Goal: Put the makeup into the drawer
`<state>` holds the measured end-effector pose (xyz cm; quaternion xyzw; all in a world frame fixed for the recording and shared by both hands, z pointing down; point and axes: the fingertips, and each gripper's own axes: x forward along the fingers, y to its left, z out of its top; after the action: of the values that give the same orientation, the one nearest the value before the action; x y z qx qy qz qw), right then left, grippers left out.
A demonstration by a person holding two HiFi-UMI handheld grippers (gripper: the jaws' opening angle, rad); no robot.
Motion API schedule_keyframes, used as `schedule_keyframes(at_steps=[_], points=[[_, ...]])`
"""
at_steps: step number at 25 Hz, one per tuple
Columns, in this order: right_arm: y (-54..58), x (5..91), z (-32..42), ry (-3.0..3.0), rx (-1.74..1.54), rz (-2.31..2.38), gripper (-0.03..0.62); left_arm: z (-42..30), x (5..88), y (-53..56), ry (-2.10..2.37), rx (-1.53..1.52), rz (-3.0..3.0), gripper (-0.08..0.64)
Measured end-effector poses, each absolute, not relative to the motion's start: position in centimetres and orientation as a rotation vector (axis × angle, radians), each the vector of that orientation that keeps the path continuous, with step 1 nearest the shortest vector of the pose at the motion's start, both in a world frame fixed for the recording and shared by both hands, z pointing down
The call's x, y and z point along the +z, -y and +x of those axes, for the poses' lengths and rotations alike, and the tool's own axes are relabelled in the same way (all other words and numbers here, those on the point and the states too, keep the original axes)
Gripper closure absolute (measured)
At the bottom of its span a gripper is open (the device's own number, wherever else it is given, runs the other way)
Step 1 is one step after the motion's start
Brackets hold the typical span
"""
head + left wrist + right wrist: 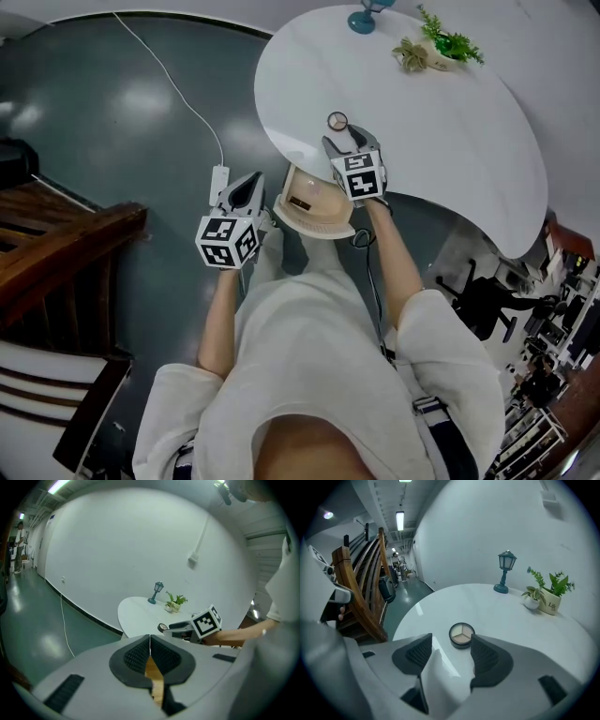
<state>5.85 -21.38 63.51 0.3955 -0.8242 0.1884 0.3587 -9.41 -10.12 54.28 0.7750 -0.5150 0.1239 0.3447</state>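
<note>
The round makeup compact (337, 120) lies on the white table (450, 141) near its near edge, just ahead of the right gripper (345, 141), whose fingers stand spread and clear of it. The left gripper (248, 185) hangs beyond that edge, fingers pressed together. A potted plant (450, 45) and a blue lamp (364, 17) stand at the far edge.

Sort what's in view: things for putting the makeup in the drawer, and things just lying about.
For the job:
makeup compact
right gripper, open, just short of the compact
left gripper, shut
cream unit, likely the drawer

Lying about:
teal lamp
potted plant
small succulent
floor cable
wooden staircase
</note>
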Motion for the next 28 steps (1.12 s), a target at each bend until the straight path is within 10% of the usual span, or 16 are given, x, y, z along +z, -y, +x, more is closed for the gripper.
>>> schedule_keyframes(at_steps=[28], points=[[16.9,62.4,4.9,2.171,0.453,0.914,0.38,-10.5,55.2,9.3,1.352,0.313,1.985,0.548]])
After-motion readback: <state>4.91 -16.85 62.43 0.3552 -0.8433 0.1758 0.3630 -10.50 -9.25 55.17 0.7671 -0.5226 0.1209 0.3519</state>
